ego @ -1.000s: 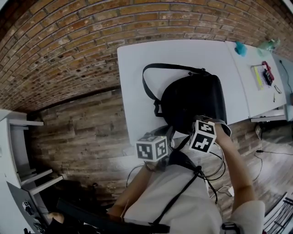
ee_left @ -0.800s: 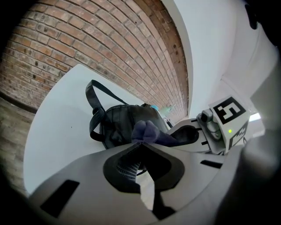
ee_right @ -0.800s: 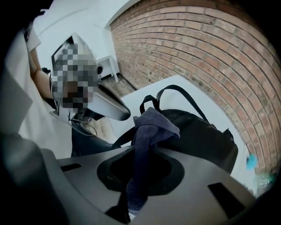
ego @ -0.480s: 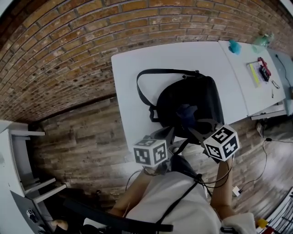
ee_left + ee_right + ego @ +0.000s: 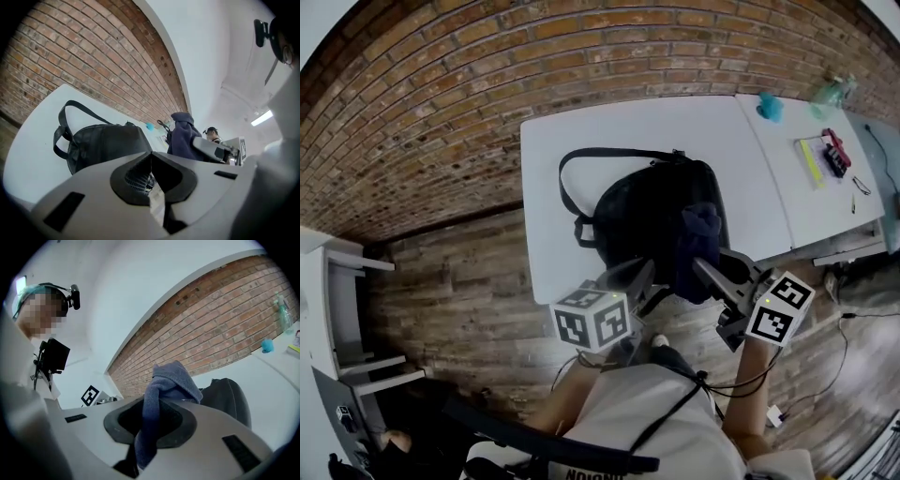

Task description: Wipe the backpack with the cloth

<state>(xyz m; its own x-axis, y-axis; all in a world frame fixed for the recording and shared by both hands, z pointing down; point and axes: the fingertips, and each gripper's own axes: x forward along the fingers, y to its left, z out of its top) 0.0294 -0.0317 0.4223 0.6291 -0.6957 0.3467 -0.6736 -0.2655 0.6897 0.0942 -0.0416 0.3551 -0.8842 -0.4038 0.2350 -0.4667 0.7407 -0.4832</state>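
Observation:
A black backpack (image 5: 642, 211) lies on the white table (image 5: 581, 131), its strap looped to the left. My right gripper (image 5: 705, 269) is shut on a dark blue cloth (image 5: 699, 232), which stands bunched over the backpack's near right part. In the right gripper view the cloth (image 5: 164, 390) rises out of the right gripper (image 5: 151, 416), with the backpack (image 5: 227, 397) behind it. My left gripper (image 5: 643, 272) hovers at the backpack's near edge, shut with nothing in it. In the left gripper view, the backpack (image 5: 103, 145) and cloth (image 5: 182, 136) lie beyond the left gripper (image 5: 151, 157).
A second white table (image 5: 825, 202) adjoins on the right, carrying a teal item (image 5: 770, 106), a spray bottle (image 5: 831, 91) and small yellow and red things (image 5: 823, 155). A brick wall lies beyond the tables. White shelving (image 5: 337, 309) stands at the left on the wooden floor.
My right gripper has drawn back toward the person and to the right, bringing the cloth up off the backpack's middle. The left gripper has barely moved. The head view has shifted slightly.

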